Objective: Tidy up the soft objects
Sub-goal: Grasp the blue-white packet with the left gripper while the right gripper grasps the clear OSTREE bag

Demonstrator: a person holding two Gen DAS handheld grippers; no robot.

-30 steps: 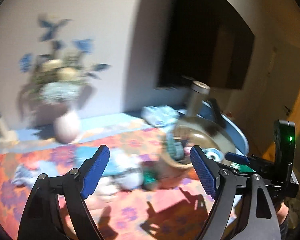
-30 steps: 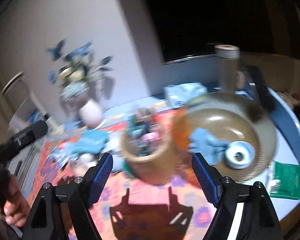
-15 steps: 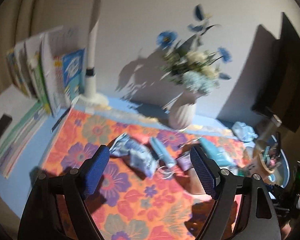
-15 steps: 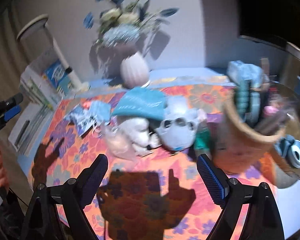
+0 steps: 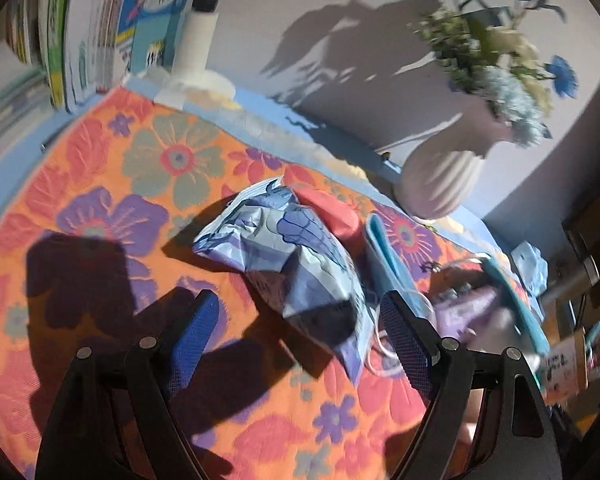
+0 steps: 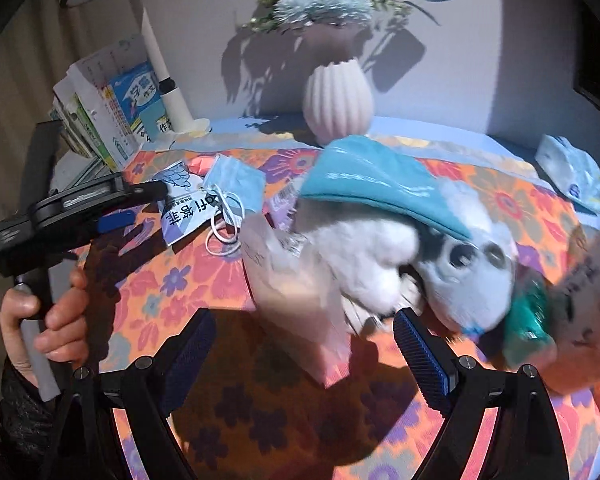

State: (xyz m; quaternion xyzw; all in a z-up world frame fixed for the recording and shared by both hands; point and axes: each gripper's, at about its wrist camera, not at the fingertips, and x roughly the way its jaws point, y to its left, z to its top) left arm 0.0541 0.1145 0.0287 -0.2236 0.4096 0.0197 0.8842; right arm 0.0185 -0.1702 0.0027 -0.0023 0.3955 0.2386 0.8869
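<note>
My left gripper (image 5: pixel 300 336) is open and empty, low over a crumpled blue and white packet (image 5: pixel 296 248) on the floral cloth (image 5: pixel 100 184); a blue face mask (image 5: pixel 384 256) lies just right of it. My right gripper (image 6: pixel 304 344) is open and empty in front of a pale pink pouch (image 6: pixel 296 296). Behind that lie a white plush toy (image 6: pixel 364 256), a grey plush (image 6: pixel 472 276) and a teal cloth pouch (image 6: pixel 372 184) on top. The packet (image 6: pixel 188 208) and mask (image 6: pixel 236 182) also show in the right wrist view, with the left gripper (image 6: pixel 116 216) above them.
A white ribbed vase (image 6: pixel 338 100) with flowers stands at the back. A lamp post (image 6: pixel 160 64) and upright books (image 6: pixel 112 112) stand at the back left. A tissue pack (image 6: pixel 572 172) lies far right. A brown pot (image 6: pixel 588 304) and a green packet (image 6: pixel 528 320) sit at the right edge.
Both grippers have swung left and come down closer to the cloth. The left one now hovers over the blue and white packet, the right one close to the pink pouch and plush toys.
</note>
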